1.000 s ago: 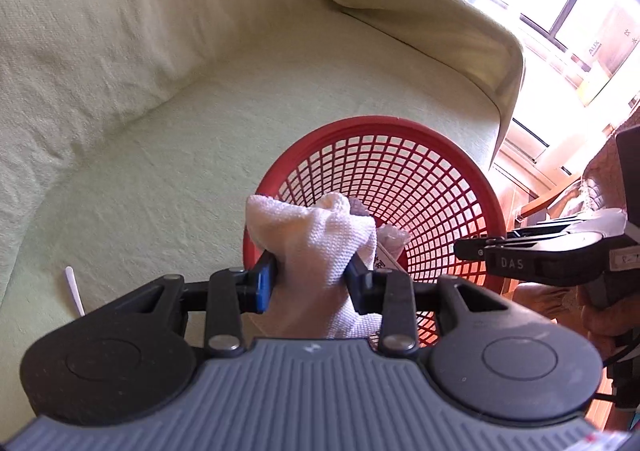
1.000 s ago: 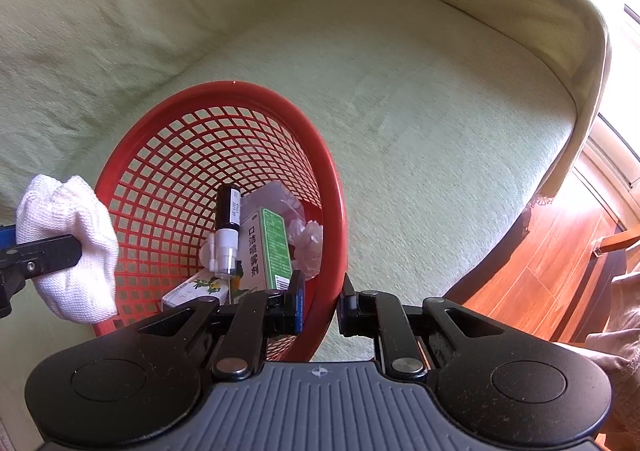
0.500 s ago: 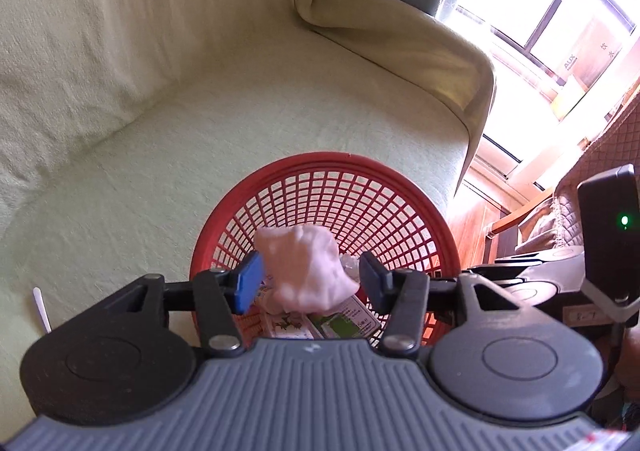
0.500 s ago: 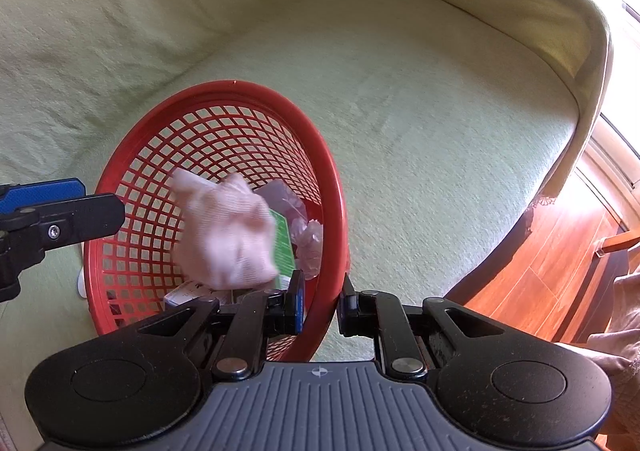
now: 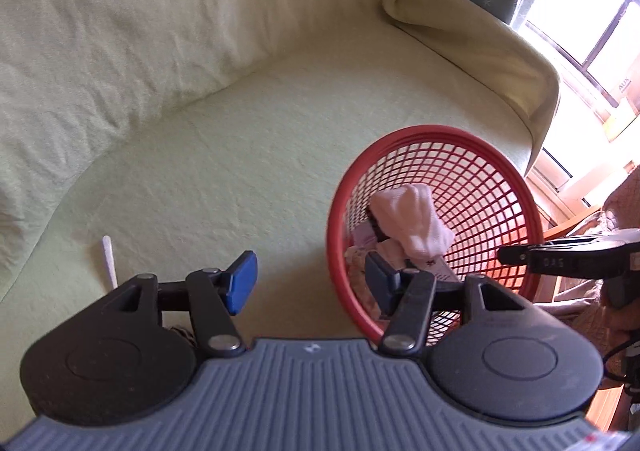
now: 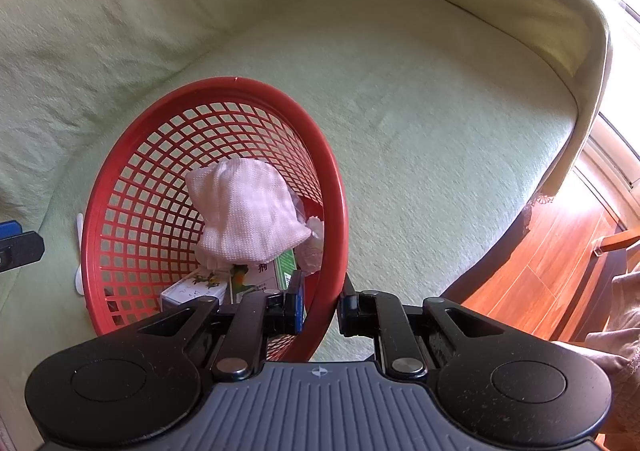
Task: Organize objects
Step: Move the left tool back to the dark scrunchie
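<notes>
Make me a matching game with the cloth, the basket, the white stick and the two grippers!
Things:
1. white cloth
2. red basket
3. white stick
4. left gripper

Where or how:
A. lying on the green sofa cover, outside the basket
B. fingers open, nothing between them
C. inside the basket, on top of the boxes
D. rim pinched by the right gripper

Pairs: 1-C, 2-D, 3-A, 4-B

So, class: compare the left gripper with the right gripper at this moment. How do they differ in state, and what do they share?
The left gripper stands open over the pale green sofa seat, its jaws just opened further and nothing between them; the right gripper is shut on the red plastic mesh basket's rim. Both point down and have black fingers.
</notes>
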The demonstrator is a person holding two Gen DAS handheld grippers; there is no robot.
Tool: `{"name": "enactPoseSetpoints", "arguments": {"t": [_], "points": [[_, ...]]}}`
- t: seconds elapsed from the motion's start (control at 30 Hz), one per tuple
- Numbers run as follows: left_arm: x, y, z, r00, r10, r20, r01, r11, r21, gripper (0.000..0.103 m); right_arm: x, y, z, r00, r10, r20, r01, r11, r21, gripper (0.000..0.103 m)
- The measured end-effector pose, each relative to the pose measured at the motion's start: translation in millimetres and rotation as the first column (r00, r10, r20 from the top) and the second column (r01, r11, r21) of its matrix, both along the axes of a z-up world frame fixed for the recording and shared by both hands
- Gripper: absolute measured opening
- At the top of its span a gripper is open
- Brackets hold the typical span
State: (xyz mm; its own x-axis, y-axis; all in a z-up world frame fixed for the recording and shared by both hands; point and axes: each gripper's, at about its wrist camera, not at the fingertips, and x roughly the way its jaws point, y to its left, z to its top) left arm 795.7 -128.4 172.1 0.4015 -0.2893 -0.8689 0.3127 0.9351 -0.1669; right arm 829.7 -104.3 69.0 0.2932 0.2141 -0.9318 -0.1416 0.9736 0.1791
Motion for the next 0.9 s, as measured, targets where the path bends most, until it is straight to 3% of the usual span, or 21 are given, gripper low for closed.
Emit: {"name": "enactPoseSetpoints", "arguments": {"t": [0.33,0.9], "points": [[-23.4,65.0,-18.4,0.991,0.137,-0.012,-0.136,0.990,0.044,0.055,-1.3,-0.4,-2.0,1.000,-0.004,-0.006,0.004,1.000,-0.016,0.012],[-53.0,127.1,-71.4,0.967,0.249,-0.060,-0.243,0.966,0.091,0.055,-1.5,2.5,-3.6,1.000,-0.007,-0.013,0.006,0.999,-0.051,0.013]]}}
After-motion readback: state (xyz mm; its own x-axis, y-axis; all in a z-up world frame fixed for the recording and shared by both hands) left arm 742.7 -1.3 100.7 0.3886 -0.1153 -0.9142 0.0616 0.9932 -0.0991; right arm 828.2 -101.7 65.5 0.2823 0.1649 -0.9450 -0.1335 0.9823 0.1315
